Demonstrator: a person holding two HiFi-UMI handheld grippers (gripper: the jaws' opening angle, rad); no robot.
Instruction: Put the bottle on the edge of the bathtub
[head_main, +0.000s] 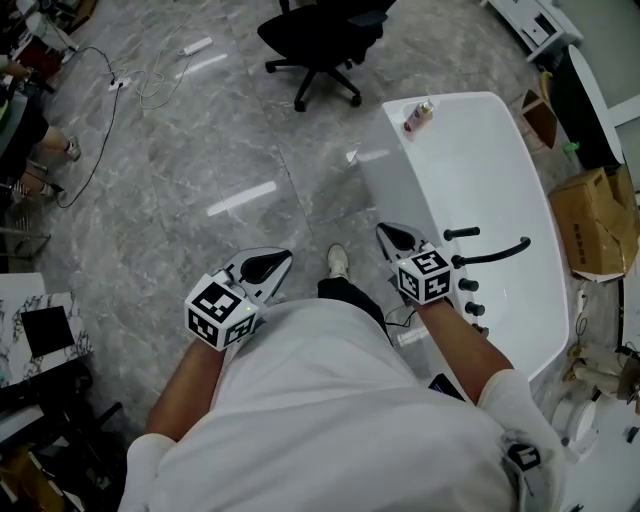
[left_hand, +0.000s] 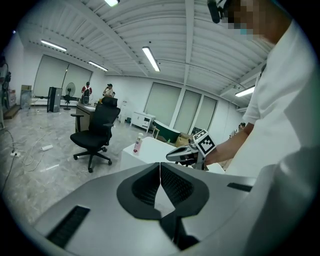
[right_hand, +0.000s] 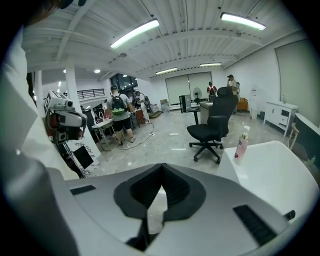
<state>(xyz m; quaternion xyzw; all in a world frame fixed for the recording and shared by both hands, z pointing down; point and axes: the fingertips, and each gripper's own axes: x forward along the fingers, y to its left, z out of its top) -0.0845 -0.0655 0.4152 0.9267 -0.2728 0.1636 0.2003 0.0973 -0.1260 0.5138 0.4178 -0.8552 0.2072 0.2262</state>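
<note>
A pink and white bottle (head_main: 418, 115) stands upright on the far corner of the white bathtub's rim (head_main: 395, 170). It also shows as the bottle (left_hand: 137, 145) in the left gripper view and the bottle (right_hand: 242, 145) in the right gripper view. My right gripper (head_main: 387, 232) hovers by the tub's near left edge, well short of the bottle, jaws shut with nothing between them. My left gripper (head_main: 282, 258) hangs over the floor to the left, also shut and empty. Its camera sees the right gripper (left_hand: 186, 153).
A black office chair (head_main: 320, 40) stands on the grey floor beyond the tub. A black faucet (head_main: 490, 255) sits on the tub's near rim. Cardboard boxes (head_main: 595, 220) lie to the right, cables (head_main: 150, 80) at far left. People stand in the background (right_hand: 120, 117).
</note>
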